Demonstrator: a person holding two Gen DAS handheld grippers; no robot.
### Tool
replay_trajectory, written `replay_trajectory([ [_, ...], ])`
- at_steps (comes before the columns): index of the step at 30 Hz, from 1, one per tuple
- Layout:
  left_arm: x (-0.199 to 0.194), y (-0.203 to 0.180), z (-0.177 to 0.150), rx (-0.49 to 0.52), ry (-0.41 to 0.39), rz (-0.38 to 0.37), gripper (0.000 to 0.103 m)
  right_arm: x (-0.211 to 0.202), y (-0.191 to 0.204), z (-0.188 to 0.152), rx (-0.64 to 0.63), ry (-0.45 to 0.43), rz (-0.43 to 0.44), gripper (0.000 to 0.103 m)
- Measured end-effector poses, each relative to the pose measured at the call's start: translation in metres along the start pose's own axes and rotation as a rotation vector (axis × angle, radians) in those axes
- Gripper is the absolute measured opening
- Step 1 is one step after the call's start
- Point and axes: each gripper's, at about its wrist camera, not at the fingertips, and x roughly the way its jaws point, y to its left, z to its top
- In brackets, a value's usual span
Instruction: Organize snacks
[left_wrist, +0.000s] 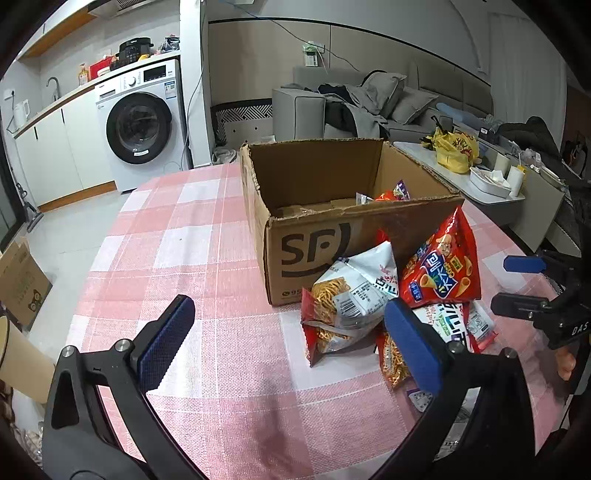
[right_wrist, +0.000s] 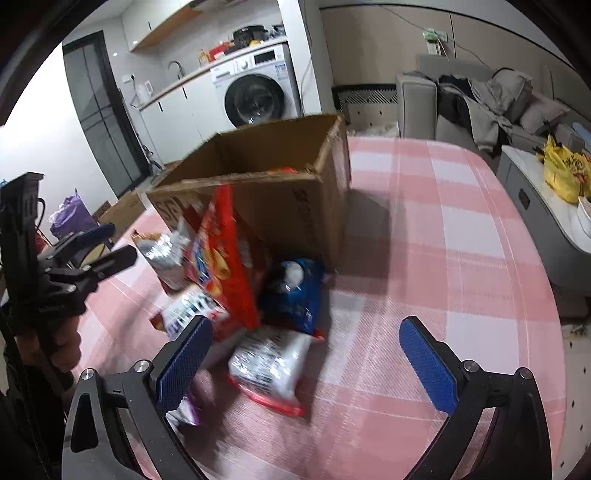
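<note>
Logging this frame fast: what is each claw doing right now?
Left claw: open, holding nothing.
Right claw: open, holding nothing, above the snack bags.

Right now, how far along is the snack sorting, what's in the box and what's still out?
Barely started. A couple of packets already lie inside the cardboard box. Nothing is in hand: the left gripper and right gripper are both open and empty. Still out on the checked tablecloth are the red chip bag leaning on the box, the white noodle-snack bag, a blue packet and several more.
</note>
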Motion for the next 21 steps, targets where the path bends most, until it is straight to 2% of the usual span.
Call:
replay_trajectory([
  [5,0.005,0.000,-0.002,0.012,0.007,0.007,0.102,0.012,-0.006,-0.006,-0.009,0.058,-0.020,0.103],
  [17,0.020,0.002,-0.004,0.010,0.029,0.008,0.102,0.036,0.012,-0.016,-0.060,0.117,-0.002,0.103],
  [21,0.022,0.002,-0.007,0.005,0.025,0.012,0.102,0.038,0.006,-0.017,-0.049,0.132,0.001,0.103],
])
